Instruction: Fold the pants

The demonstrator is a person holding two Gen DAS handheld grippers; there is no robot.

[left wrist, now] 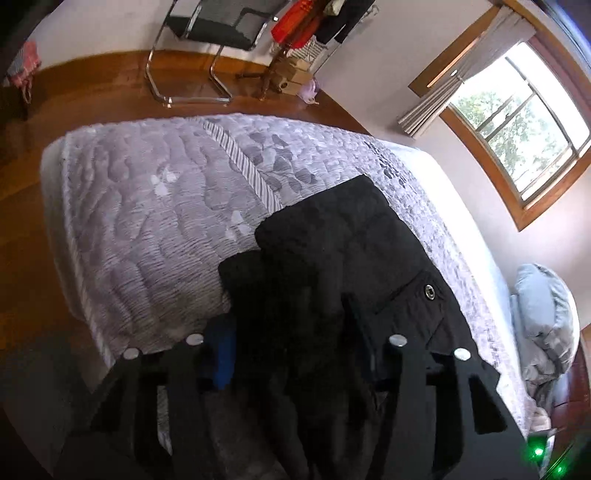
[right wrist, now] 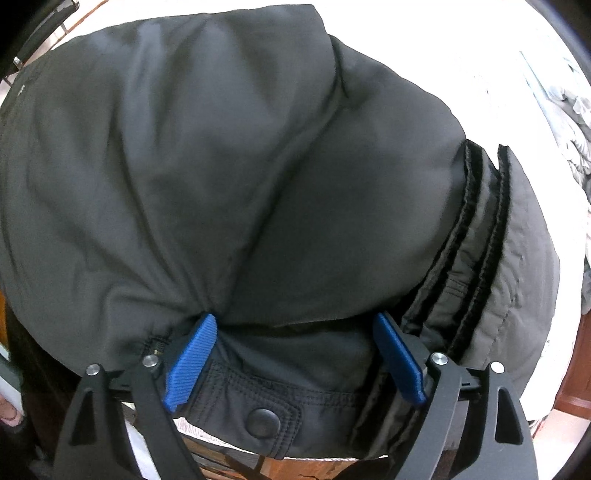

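Observation:
Black padded pants (left wrist: 351, 236) lie folded on the near right part of a grey quilted bed (left wrist: 147, 206), a metal snap (left wrist: 429, 291) showing on them. My left gripper (left wrist: 288, 314) points down at their near end, and a thick bunch of black cloth fills the gap between its fingers, against the blue pad (left wrist: 221, 354). In the right wrist view the pants (right wrist: 221, 147) fill the frame. My right gripper (right wrist: 295, 319) stands wide over the waistband with its black button (right wrist: 263, 422). Its blue pads (right wrist: 192, 362) flank the cloth without squeezing it.
A metal-framed chair (left wrist: 218, 29) and a rack with red clothes (left wrist: 295, 22) stand on the wooden floor (left wrist: 92, 92) beyond the bed. A window (left wrist: 517, 110) is at the right. Crumpled grey bedding (left wrist: 543, 317) lies by the bed's right side.

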